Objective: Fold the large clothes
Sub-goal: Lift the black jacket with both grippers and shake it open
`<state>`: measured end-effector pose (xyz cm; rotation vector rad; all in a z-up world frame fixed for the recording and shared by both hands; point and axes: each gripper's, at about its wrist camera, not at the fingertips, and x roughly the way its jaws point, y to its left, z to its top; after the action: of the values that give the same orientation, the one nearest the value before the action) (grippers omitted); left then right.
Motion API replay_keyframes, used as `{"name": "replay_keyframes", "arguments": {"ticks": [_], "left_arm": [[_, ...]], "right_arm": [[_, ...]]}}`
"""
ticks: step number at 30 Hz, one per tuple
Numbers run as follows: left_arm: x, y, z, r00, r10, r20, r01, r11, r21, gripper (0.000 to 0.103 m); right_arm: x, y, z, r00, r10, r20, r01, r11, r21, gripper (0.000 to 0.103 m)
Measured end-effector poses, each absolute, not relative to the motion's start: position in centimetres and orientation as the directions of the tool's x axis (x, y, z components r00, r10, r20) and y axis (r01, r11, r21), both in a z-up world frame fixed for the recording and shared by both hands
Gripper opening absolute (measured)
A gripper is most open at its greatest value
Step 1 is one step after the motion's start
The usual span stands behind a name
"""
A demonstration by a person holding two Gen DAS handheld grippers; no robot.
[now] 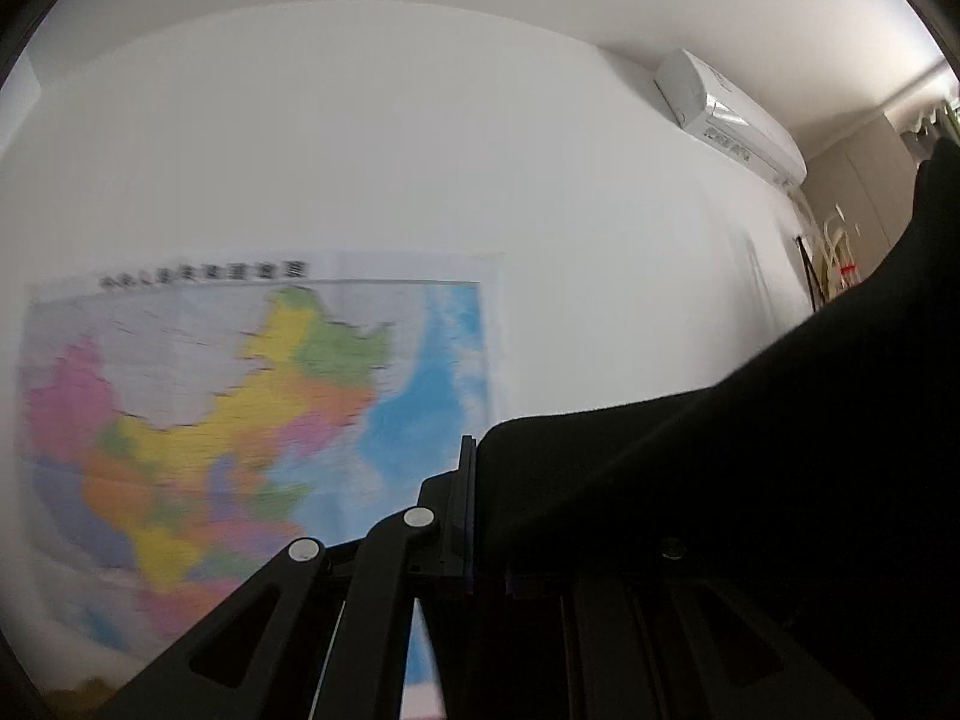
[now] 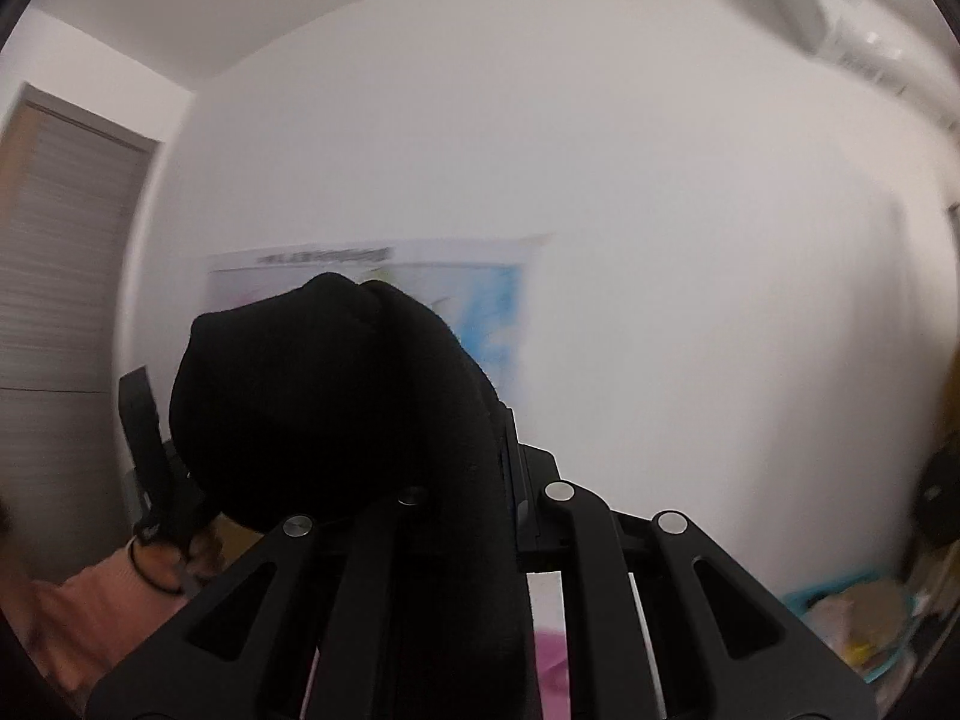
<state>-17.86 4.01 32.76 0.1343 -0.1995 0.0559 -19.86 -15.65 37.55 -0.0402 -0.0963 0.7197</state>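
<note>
Lift-and-spread step: one black garment [image 1: 750,480] held up in both grippers.
Left gripper [image 1: 474,468] clenched on one edge of the garment, right gripper [image 2: 498,420] clenched on a bunched part; cloth raised off any surface, draped over both. Next, probably: spread apart, lower flat, fold. Beyond: one sleeve [image 2: 90,618], one wall map [image 1: 252,408], one air conditioner [image 1: 729,114], one door [image 2: 66,258].

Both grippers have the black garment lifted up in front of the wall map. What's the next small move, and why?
Probably draw the two hands apart to stretch the cloth flat. The left gripper and right gripper are each shut on the black garment, which bunches in a lump over the right gripper's fingers and drapes thickly across the left. Neither view shows its lower edge, so spreading it first seems safer than folding.
</note>
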Motion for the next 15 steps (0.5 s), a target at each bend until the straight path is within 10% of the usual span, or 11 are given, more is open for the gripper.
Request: {"name": "replay_keyframes", "arguments": {"ticks": [8,15], "left_arm": [[-23.9,6.2,31.3,0.98,0.173,0.099,-0.19,0.962,0.194,0.007],[-14.5,12.2,21.9,0.91,0.337,-0.243,-0.305,0.939,0.161,0.007]], "right_arm": [[-16.8,-11.5,34.1,0.575,0.816,-0.056,-0.818,0.576,-0.01,0.01],[1.8,-0.5,21.5,0.453,0.8,-0.393,-0.803,0.558,0.21,0.011]]}}
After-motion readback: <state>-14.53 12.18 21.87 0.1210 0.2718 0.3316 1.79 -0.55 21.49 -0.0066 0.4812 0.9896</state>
